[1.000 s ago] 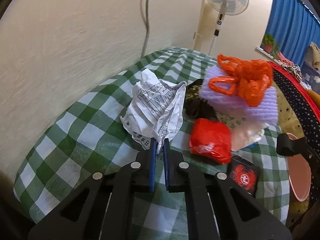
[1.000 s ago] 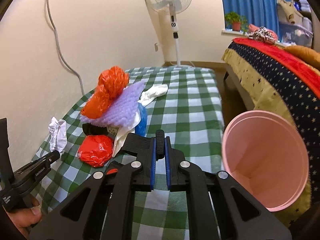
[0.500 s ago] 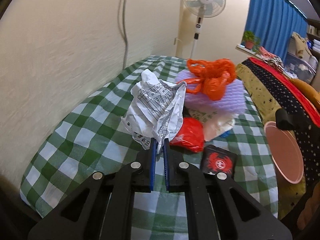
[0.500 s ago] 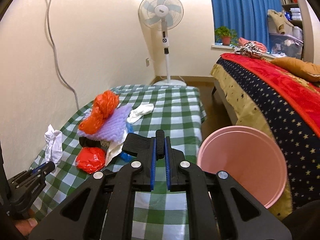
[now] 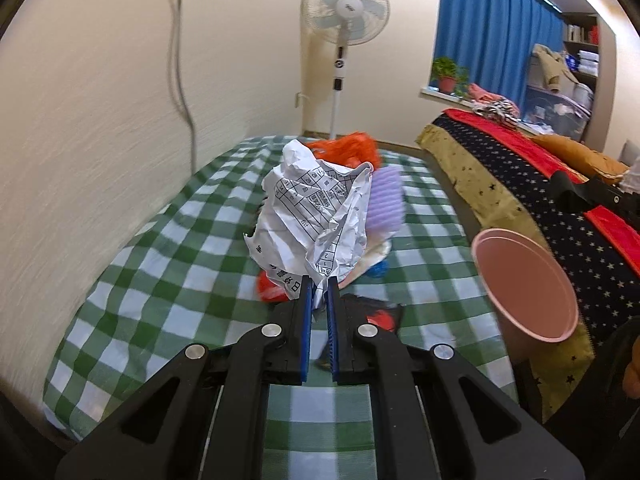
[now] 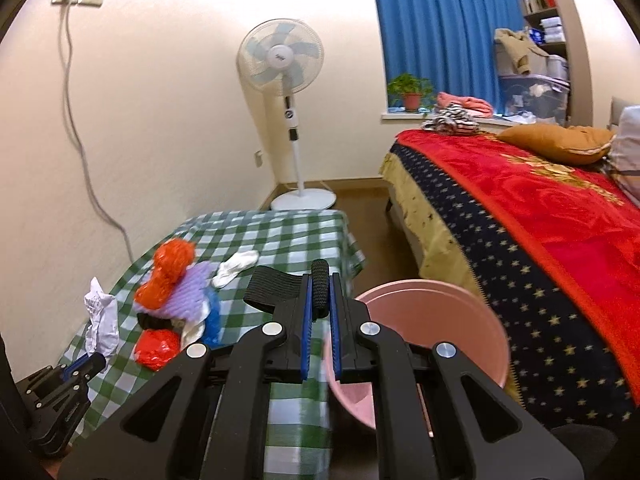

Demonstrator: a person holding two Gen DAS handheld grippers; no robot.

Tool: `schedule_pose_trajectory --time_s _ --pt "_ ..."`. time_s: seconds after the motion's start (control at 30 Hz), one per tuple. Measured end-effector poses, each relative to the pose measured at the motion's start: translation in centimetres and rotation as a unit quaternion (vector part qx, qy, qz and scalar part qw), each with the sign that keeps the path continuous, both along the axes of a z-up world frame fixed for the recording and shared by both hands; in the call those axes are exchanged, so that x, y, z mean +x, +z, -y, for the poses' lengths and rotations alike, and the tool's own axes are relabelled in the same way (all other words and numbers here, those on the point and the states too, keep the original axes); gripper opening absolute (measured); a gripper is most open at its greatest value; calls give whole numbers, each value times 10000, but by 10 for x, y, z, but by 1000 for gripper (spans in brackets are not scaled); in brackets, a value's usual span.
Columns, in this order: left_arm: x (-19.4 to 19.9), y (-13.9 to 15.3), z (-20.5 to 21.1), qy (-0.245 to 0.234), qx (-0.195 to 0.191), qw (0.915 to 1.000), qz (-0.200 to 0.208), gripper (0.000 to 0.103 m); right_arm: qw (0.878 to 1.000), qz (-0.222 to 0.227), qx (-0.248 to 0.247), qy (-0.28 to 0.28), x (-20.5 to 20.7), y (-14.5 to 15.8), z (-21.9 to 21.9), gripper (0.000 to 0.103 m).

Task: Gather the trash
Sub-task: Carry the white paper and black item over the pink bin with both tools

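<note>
My left gripper (image 5: 319,280) is shut on a crumpled sheet of printed paper (image 5: 316,216), held up above the green checked table (image 5: 168,288). The same paper (image 6: 102,320) shows in the right wrist view, hanging from the left gripper (image 6: 92,362). My right gripper (image 6: 320,280) is shut on the black ribbed handle (image 6: 320,294) of a pink bin (image 6: 432,320), which hangs off the table's right edge. In the left wrist view the pink bin (image 5: 524,280) sits to the right of the paper, mouth facing me.
A trash pile lies on the table: orange bag (image 6: 172,272), purple foam (image 6: 188,292), red wrapper (image 6: 158,348), white cloth (image 6: 236,266), and a black-red box (image 5: 380,314). A standing fan (image 6: 280,56) is behind; a bed (image 6: 540,216) runs along the right.
Both grippers have risen and drawn back. The paper has come up off the table with the left gripper, and the pink bin has lifted with the right one.
</note>
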State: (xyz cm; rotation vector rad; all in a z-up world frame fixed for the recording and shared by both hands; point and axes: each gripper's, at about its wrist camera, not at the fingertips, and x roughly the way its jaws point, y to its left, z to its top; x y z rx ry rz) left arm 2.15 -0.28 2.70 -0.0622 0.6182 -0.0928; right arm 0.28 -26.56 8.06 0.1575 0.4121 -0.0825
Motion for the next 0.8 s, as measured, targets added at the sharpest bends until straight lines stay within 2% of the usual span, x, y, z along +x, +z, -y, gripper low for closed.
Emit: schedule_pose_trajectory --time_s 0.4,0.8 --pt "6 15 66 -801 5 9966 206 7 9974 109 48 -713 -7 13 68 8" --pt "34 23 141 -1479 -70 9884 348 7 9930 53 179 -1167 9 1 106 8"
